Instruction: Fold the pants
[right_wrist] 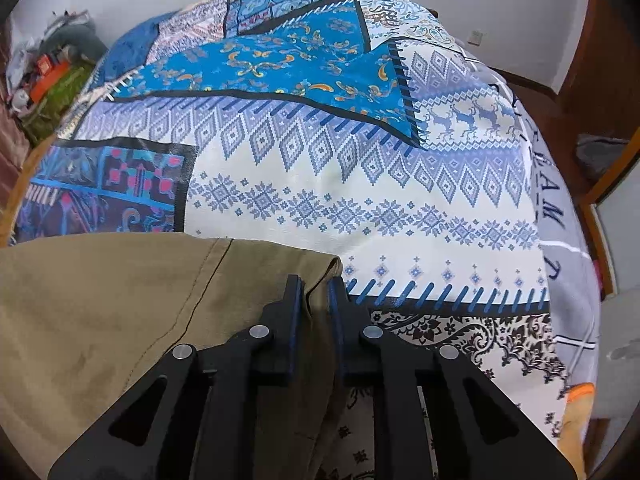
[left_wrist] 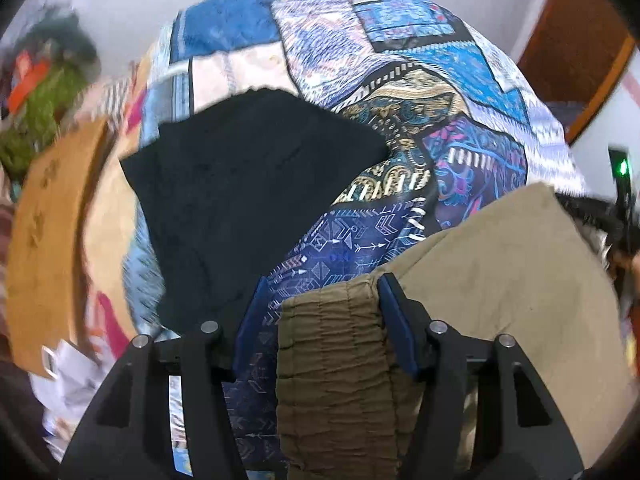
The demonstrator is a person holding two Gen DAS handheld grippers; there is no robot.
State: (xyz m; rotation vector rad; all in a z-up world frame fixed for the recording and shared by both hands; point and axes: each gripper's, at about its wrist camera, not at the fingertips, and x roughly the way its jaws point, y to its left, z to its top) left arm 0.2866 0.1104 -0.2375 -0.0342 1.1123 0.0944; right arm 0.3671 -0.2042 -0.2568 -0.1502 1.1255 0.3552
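The khaki pants (left_wrist: 496,280) lie on the patterned bedspread (left_wrist: 400,80). In the left wrist view my left gripper (left_wrist: 324,284) stands wide apart around the gathered elastic waistband (left_wrist: 336,352); the band fills the right part of the gap and touches the right finger (left_wrist: 394,312) only. In the right wrist view my right gripper (right_wrist: 316,280) is shut on a fold of the pants' edge (right_wrist: 320,304); the rest of the pants (right_wrist: 100,312) spreads to the left on the bedspread (right_wrist: 320,184).
A folded black garment (left_wrist: 248,184) lies on the bed ahead of the left gripper. A wooden bed frame (left_wrist: 44,240) runs along the left with clutter (left_wrist: 48,92) beyond. A brown door (left_wrist: 580,40) stands at the right.
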